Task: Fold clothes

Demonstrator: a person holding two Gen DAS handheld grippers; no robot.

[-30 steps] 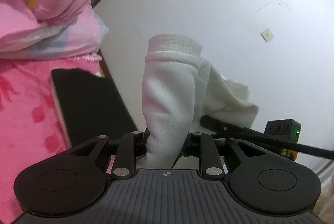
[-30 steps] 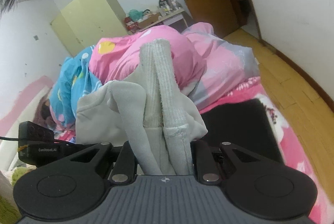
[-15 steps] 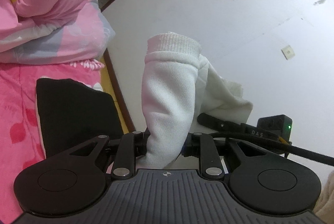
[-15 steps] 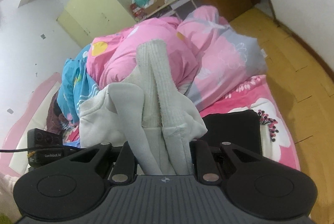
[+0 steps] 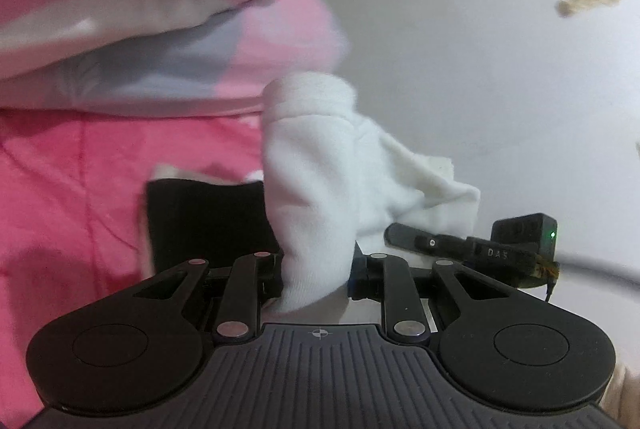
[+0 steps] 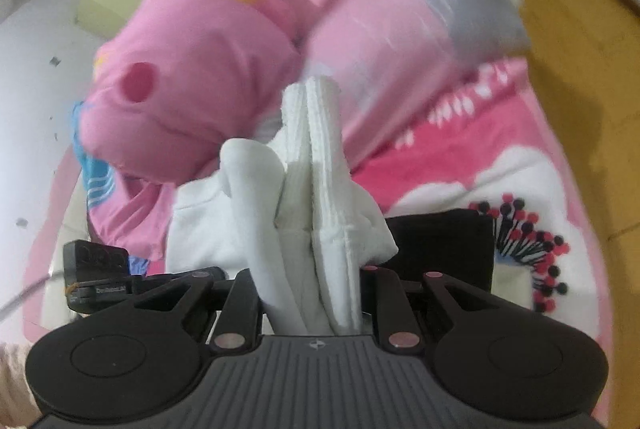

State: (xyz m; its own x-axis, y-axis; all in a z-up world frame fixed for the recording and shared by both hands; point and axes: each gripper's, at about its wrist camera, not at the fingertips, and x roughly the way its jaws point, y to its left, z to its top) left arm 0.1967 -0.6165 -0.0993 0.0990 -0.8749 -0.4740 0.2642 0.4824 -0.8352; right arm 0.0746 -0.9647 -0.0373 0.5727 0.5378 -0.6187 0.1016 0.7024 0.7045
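Both grippers hold the white sweatshirt (image 5: 320,189) aloft over the pink bed (image 6: 460,157), near the black folded garment (image 6: 440,241). Left gripper (image 5: 316,277) jaws pinch a cuffed sleeve; right gripper (image 6: 312,293) jaws pinch the ribbed hem (bunched). The sweatshirt should be lowered evenly and taut so it lands flat.

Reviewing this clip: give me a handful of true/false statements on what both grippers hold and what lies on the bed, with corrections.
1. The left gripper is shut on the white garment. True.
2. The right gripper is open, holding nothing. False: it is shut on the white garment, whose ribbed edge stands up between the fingers.
3. A black folded item lies on the pink bedspread. True.
4. The bedding heaped behind the garment is green. False: the pink duvet is heaped there.
5. The left view shows the other gripper's camera with a green light. True.
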